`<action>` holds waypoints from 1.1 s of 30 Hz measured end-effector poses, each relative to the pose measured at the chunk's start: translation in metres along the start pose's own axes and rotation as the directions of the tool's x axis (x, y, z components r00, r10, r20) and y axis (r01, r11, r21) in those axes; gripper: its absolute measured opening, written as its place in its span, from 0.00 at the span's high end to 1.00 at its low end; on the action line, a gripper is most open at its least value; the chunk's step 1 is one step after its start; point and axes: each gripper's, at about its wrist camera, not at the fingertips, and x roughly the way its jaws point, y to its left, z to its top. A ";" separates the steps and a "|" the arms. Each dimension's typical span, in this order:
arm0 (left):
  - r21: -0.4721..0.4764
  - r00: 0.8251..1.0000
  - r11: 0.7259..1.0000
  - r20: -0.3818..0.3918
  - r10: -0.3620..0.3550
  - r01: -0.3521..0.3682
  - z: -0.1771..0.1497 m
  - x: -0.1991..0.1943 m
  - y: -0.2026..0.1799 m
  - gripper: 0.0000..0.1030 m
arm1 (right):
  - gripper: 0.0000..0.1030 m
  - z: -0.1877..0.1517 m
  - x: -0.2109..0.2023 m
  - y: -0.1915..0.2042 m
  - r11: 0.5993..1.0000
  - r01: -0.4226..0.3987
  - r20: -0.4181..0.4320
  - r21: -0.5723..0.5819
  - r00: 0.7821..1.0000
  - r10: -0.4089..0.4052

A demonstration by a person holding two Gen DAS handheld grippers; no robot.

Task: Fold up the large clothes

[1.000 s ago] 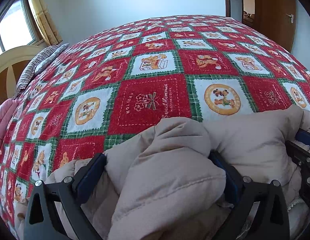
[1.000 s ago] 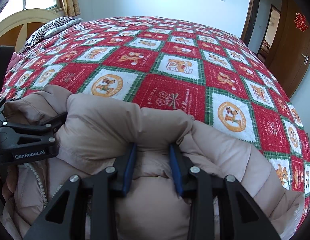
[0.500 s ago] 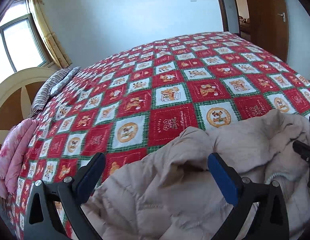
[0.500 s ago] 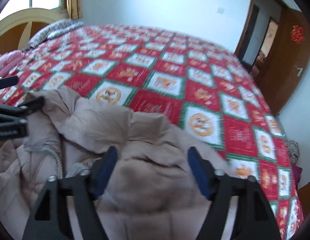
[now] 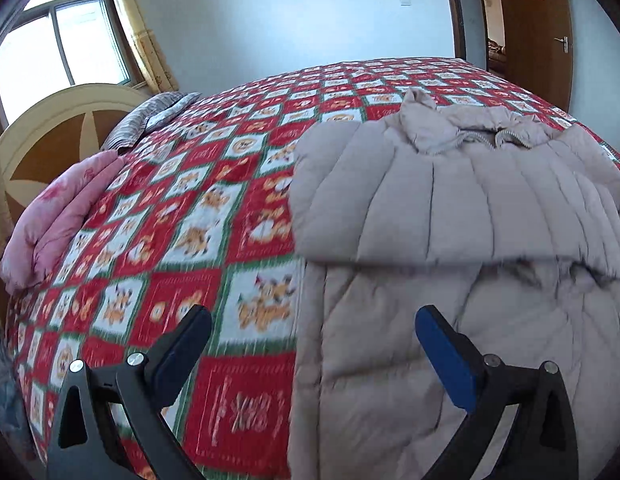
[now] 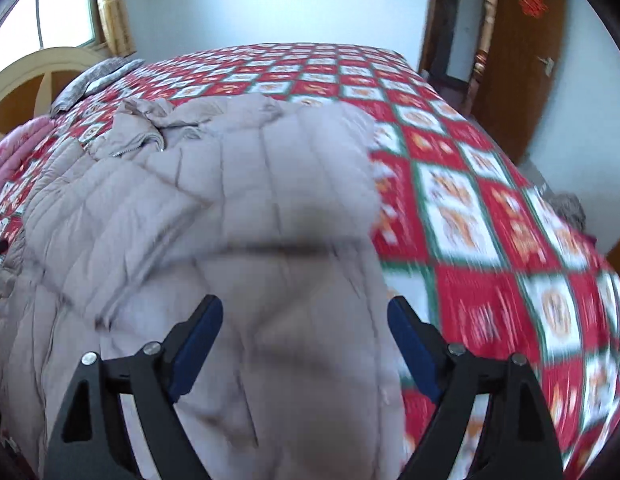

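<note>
Beige quilted coat (image 5: 449, 200) on red, white and green checked bedspread (image 5: 190, 240); pink folded blanket (image 5: 58, 216).

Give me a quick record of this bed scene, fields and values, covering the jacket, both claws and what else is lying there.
garment: beige puffer jacket, top part folded over the lower part
surface: red and white patchwork bedspread
left claw: open, holding nothing
right claw: open above the jacket, jaws just opened, nothing between them
also there: pink quilt, striped pillow
</note>
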 end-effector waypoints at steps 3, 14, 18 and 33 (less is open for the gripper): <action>-0.025 1.000 1.000 -0.026 0.004 -0.005 -0.038 -0.015 0.013 0.01 | 0.16 -0.035 -0.019 -0.010 0.999 0.012 -0.012 0.053 1.000 -0.011; -0.020 0.997 0.998 -0.048 -0.067 0.066 -0.134 -0.062 0.002 0.01 | 0.16 -0.142 -0.071 -0.015 0.987 -0.040 -0.034 0.154 0.998 0.046; -0.025 0.995 0.996 -0.043 -0.085 0.084 -0.153 -0.068 -0.007 0.01 | 0.17 -0.172 -0.085 -0.008 0.991 -0.026 -0.008 0.132 1.000 0.027; -0.124 0.967 0.965 -0.078 -0.242 0.232 -0.174 -0.073 -0.003 0.11 | 0.61 -0.189 -0.076 -0.004 0.964 -0.166 -0.017 0.209 0.985 0.174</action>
